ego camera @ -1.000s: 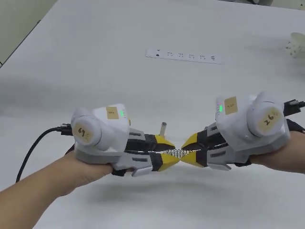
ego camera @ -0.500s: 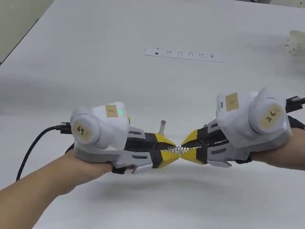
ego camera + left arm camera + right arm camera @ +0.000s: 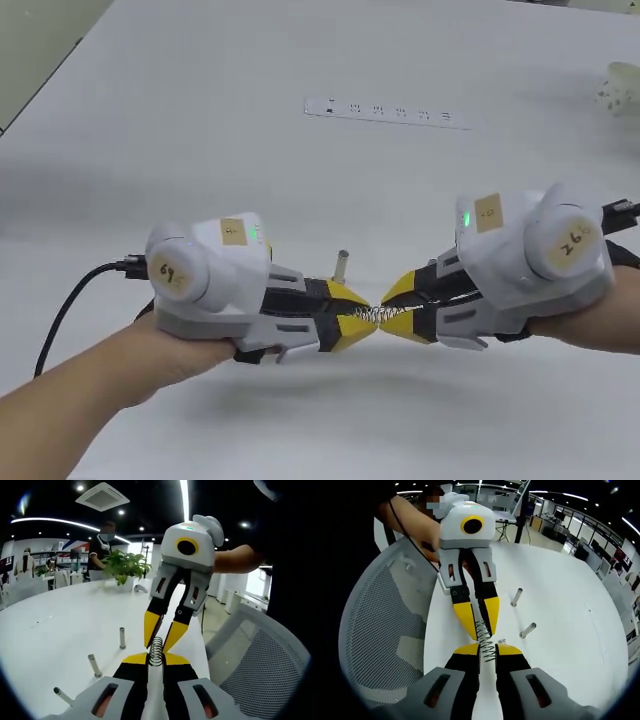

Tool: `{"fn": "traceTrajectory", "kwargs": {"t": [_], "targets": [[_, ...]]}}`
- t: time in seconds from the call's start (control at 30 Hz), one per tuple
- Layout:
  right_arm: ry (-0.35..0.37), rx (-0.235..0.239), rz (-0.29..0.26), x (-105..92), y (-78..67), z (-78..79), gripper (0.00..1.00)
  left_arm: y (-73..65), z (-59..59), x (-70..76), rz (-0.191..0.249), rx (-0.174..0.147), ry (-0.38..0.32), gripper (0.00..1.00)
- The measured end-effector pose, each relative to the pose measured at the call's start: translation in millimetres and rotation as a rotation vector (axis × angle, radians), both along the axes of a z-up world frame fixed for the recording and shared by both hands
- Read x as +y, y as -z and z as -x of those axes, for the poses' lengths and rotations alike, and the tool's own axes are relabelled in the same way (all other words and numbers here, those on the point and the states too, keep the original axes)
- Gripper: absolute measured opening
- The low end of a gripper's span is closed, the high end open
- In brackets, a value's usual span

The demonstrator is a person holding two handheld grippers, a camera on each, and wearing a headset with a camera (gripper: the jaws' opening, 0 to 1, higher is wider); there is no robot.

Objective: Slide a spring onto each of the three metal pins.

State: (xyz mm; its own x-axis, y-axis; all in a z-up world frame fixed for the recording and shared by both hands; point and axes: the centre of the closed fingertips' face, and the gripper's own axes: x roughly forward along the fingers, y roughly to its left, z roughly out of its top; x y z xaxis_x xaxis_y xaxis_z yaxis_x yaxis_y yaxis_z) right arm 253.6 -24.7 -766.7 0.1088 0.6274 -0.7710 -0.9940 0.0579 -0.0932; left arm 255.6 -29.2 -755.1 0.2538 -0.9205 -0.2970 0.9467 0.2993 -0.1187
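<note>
As left gripper [image 3: 156, 657] pinches spring [image 3: 380, 314], right gripper [image 3: 488, 649] pinches it too.

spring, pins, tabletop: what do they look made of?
The spring looks like bare steel wire: thin, bright silvery coils with small glints. The pins look like metal, perhaps steel or aluminium: plain grey cylinders with a dull, soft sheen and no coating visible. The tabletop is smooth matte white with no grain, likely laminate or painted board; which one cannot be told.
</note>
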Motion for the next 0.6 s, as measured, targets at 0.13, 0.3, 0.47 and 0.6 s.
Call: {"fn": "traceTrajectory", "kwargs": {"t": [0.13, 0.3, 0.47, 0.6], "targets": [[-0.003, 0.002, -0.003, -0.4, 0.5, 1.1, 0.09, 0.5, 1.0, -0.4, -0.001, 0.008, 0.005, 0.02], [-0.016, 0.001, -0.011, -0.9, 0.4, 2.7, 0.09, 0.6, 2.7, -1.2, -0.001, 0.012, 0.012, 0.02], [-0.016, 0.006, -0.020, -1.7, -0.2, 3.3, 0.10, -0.1, 3.7, -2.3, 0.002, 0.014, 0.017, 0.02], [-0.021, 0.015, -0.024, -3.6, -0.3, 5.1, 0.10, -0.4, 4.6, -2.8, 0.002, 0.015, 0.026, 0.02]]}}
